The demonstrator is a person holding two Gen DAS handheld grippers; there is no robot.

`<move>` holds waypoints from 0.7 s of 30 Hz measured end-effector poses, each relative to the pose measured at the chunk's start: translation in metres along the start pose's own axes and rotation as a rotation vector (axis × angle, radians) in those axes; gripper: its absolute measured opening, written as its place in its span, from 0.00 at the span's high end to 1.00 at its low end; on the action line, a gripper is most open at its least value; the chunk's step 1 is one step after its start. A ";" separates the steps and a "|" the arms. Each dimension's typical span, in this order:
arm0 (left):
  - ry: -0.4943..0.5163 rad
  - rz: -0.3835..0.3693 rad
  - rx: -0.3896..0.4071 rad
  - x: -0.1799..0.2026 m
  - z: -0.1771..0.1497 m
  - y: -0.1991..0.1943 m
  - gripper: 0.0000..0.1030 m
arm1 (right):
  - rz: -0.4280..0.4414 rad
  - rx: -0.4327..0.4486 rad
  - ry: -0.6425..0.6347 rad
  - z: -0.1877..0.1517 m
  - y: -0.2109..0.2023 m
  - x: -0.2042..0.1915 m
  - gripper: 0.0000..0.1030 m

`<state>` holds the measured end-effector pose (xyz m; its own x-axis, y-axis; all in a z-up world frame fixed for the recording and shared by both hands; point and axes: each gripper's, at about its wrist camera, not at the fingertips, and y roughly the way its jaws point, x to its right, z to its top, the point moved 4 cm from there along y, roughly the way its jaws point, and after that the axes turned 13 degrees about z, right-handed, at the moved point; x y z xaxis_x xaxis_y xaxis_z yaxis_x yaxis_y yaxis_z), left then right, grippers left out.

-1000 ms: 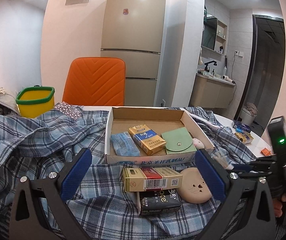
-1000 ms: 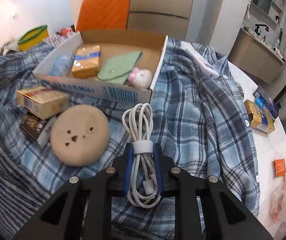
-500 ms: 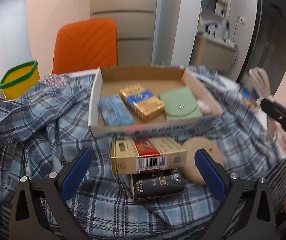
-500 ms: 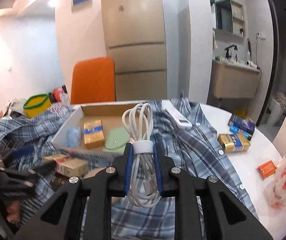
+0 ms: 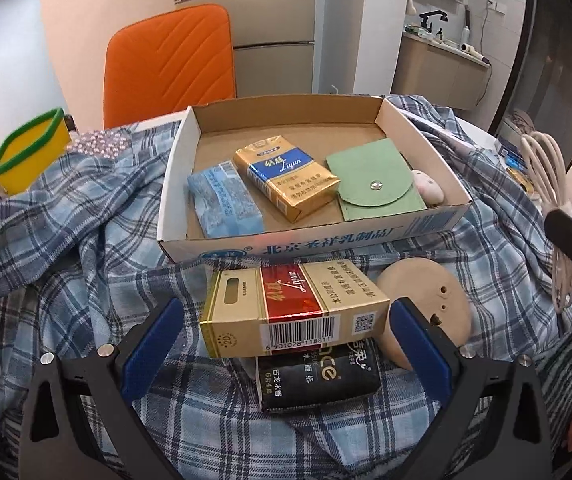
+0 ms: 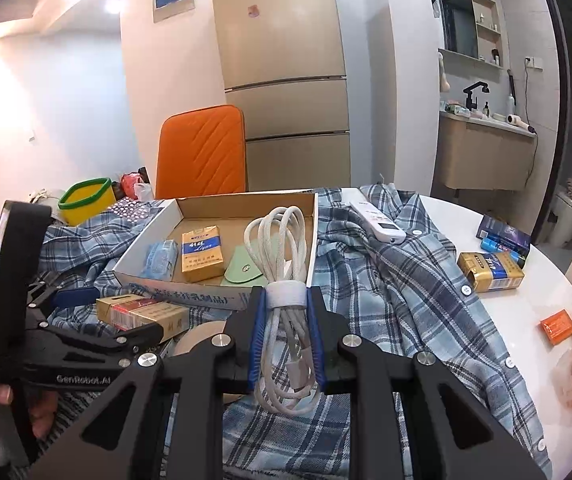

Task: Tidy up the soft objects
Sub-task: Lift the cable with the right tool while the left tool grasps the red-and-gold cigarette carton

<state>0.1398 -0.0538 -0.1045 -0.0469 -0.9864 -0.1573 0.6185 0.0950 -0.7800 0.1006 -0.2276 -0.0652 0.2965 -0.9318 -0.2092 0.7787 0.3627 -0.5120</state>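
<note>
The cable (image 6: 286, 276), a white coil bound by a strap, is being gripped between the pads of the right claw (image 6: 286, 336) and held in the air in front of the box (image 6: 222, 296). The left claw (image 5: 286, 336) is being held released, its jaws spread wide on either side of a gold pack (image 5: 293, 312), not touching it. The pack is lying on a black tissue pack (image 5: 317, 376), beside a round tan pad (image 5: 437, 308), all on the plaid shirt (image 5: 66, 260) spread over the counter (image 6: 525, 312).
</note>
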 end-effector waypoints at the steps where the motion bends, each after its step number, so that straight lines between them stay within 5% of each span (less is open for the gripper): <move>1: -0.007 -0.006 -0.004 -0.001 -0.001 0.000 0.11 | -0.001 0.000 -0.001 0.000 0.000 0.000 0.79; 10: -0.035 -0.055 0.092 -0.008 -0.003 -0.023 0.14 | -0.005 -0.012 0.002 -0.001 0.003 0.002 0.79; 21: -0.085 -0.048 0.450 -0.026 -0.006 -0.088 0.14 | -0.013 0.048 -0.064 0.000 -0.009 -0.012 0.79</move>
<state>0.0820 -0.0356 -0.0350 -0.0307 -0.9976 -0.0622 0.8973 -0.0001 -0.4414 0.0905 -0.2196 -0.0582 0.3195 -0.9359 -0.1485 0.8081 0.3509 -0.4731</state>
